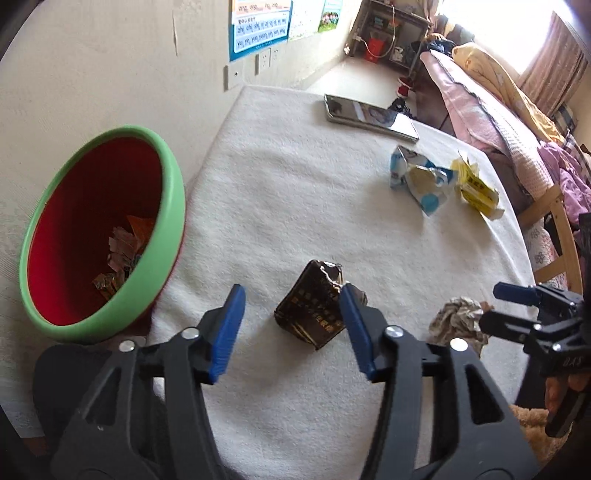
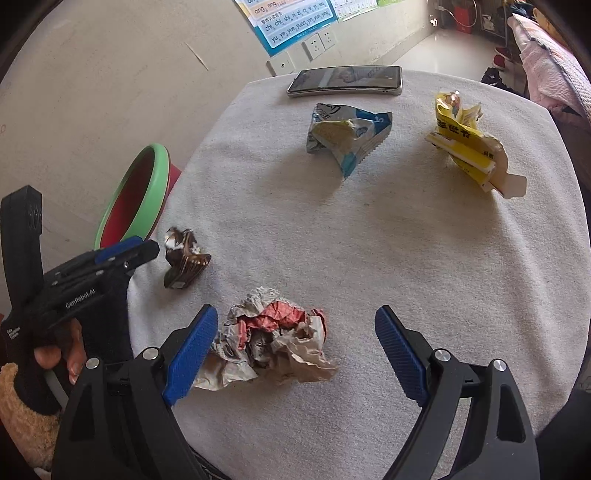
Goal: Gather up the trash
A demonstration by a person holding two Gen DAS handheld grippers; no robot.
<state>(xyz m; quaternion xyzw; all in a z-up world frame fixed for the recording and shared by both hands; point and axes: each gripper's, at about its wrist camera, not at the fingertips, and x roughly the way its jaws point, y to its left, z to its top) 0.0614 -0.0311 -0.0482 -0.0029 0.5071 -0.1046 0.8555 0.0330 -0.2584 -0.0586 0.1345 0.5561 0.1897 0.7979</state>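
Note:
A dark brown wrapper lies on the white cloth-covered table, between the spread fingers of my open left gripper; it also shows in the right wrist view. A crumpled red and grey paper wad lies between the open fingers of my right gripper, against the left finger; it also shows in the left wrist view. A blue and white wrapper and a yellow carton lie farther back. A green-rimmed red bin stands left of the table with scraps inside.
A phone lies at the table's far edge. A wall with sockets and a poster is behind. A bed with pink bedding and a wooden chair stand to the right of the table.

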